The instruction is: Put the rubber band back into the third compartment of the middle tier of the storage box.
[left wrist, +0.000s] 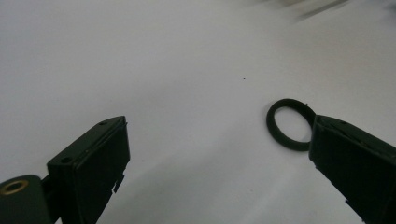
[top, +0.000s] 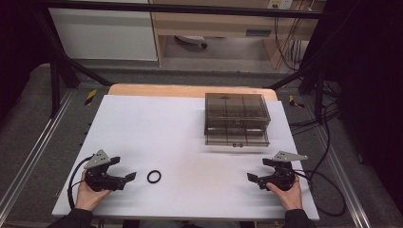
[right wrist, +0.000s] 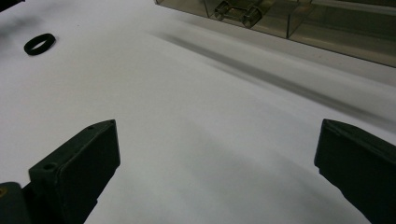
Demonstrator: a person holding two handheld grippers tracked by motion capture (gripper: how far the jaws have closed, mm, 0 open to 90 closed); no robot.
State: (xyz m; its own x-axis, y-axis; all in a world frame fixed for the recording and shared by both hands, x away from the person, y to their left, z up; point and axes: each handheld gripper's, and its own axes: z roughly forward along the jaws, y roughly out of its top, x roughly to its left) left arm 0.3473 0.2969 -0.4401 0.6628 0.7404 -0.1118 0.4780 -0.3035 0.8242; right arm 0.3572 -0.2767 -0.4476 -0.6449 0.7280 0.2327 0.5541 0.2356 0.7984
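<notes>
Both tools rest spread on the white counter (top: 180, 133): left tool (top: 122, 169) lower left beside a black ring (top: 153, 176), right tool (top: 259, 171) lower right.

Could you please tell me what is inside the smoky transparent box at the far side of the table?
Through the tinted lid of the box, only partition walls dividing it into compartments are visible. No contents stand out, though the dark plastic and distance could conceal small items.
</notes>
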